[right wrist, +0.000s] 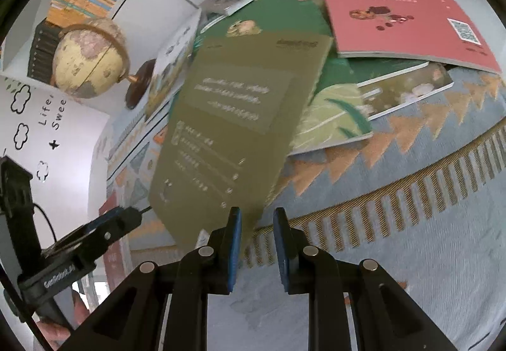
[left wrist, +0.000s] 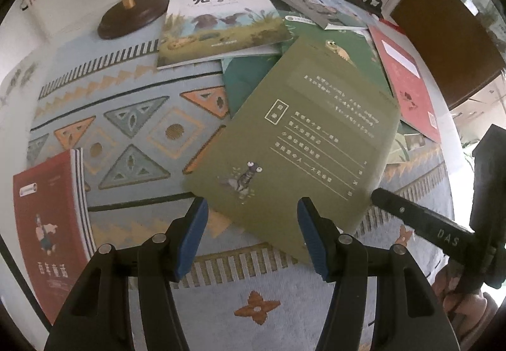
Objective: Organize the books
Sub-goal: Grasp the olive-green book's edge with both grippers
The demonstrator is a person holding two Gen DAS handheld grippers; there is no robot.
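- red book (left wrist: 47,218) sits lower left of the left wrist view, probably the drop spot
- left gripper (left wrist: 251,224), bottom centre, is about half open and holding nothing; it could bump the cover
- olive book (left wrist: 294,142) slants mid-frame over the scattered pile
- right gripper (right wrist: 256,224) is nearly closed at the olive book's corner, can't tell if it's pinching; a corner hold that thin could let the book swing or slip

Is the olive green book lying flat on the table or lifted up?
Lifted and tilted. The olive green book hangs above the patterned tablecloth, one corner between the right gripper pads.
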